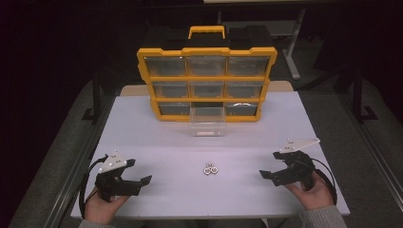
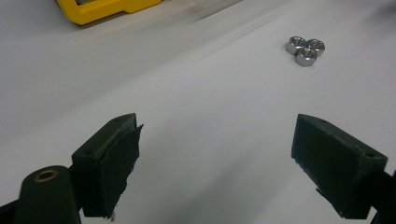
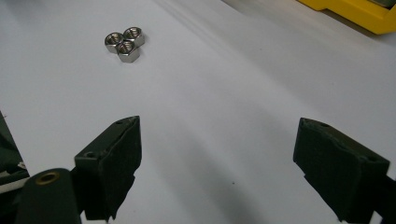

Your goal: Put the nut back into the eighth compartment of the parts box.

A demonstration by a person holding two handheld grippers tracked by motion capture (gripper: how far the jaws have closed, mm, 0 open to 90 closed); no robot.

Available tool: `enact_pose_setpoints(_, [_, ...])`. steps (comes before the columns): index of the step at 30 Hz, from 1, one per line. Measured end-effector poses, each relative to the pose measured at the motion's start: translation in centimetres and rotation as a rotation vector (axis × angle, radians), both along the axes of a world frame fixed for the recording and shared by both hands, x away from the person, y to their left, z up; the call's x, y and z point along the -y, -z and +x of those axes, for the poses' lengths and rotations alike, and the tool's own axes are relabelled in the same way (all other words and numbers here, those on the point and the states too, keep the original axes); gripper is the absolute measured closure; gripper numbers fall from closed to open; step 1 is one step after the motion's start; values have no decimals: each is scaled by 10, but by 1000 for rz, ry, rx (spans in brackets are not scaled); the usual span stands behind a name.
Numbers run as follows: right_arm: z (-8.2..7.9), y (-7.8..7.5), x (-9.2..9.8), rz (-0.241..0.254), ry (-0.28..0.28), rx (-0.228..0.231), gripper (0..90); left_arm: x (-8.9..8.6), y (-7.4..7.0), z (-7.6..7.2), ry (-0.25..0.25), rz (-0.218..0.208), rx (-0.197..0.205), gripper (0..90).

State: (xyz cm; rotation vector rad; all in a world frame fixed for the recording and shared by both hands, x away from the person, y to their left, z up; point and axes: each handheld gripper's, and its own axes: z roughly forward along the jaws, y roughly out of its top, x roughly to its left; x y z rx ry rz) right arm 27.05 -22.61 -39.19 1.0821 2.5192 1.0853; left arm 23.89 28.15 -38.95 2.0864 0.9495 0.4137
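Three nuts [image 1: 210,168] touching together on counter [image 1: 157,137] | left hand-held gripper [image 1: 138,180] jaws apart, empty | right hand-held gripper [image 1: 269,174] jaws apart, empty

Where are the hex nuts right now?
In the high view, the three nuts sit clustered mid-table, between both tongs, nearer the person than the pulled-out clear drawer.

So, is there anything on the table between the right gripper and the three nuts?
No. In the right gripper view, only bare white table lies between the right gripper and the nuts.
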Motion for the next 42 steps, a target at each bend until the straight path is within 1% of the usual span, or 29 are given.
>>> enact_pose_setpoints(2, [0, 0, 0, -2, -2, -1, 145, 0, 0, 0, 3, 3, 1, 148])
enact_pose_setpoints(3, [0, 0, -1, -1, -1, -1, 144, 0, 1, 0, -2, -4, -6, 148])
enact_pose_setpoints(5, [1, 0, -2, -1, -2, -8, 145, 1, 1, 0, -3, -4, -7, 148])
enact_pose_setpoints(8, [1, 0, -3, -4, -8, -4, 145, 1, 1, 0, -4, -4, -8, 148])
enact_pose_setpoints(12, [2, 0, -4, -4, -8, -7, 148, 1, 1, 0, -1, 3, -8, 148])
enact_pose_setpoints(14, [2, 0, -3, -5, -18, 2, 150, 1, 1, 1, 11, 14, 0, 149])
enact_pose_setpoints(17, [3, -1, -5, -5, -14, -5, 149, 1, 2, 1, 7, 14, -8, 149])
enact_pose_setpoints(20, [4, -1, -5, -7, -11, -12, 150, 2, 2, 1, 9, 15, -7, 150])
enact_pose_setpoints(22, [5, -1, -7, -6, -14, -15, 150, 2, 2, 1, 9, 19, -6, 150])
enact_pose_setpoints(27, [7, -1, -10, -14, -30, -15, 154, 3, 3, 1, 3, 11, -10, 151])
enact_pose_setpoints(28, [8, -2, -11, -16, -28, -19, 154, 2, 3, 1, 9, 22, -6, 151])
enact_pose_setpoints(30, [10, -2, -12, -13, -34, -23, 154, 3, 3, 1, 6, 18, -7, 151])
enact_pose_setpoints(31, [11, -2, -13, -11, -39, -26, 154, 3, 3, 2, 11, 24, -7, 151])
enact_pose_setpoints(38, [16, -8, -17, -12, -51, -30, 146, 3, 3, 2, 8, 24, -6, 150])
enact_pose_setpoints(39, [18, -11, -18, -6, -57, -33, 141, 3, 3, 2, 6, 21, -6, 150])
enact_pose_setpoints(42, [20, -13, -19, -11, -63, -31, 141, 3, 3, 1, 0, 15, -11, 151])
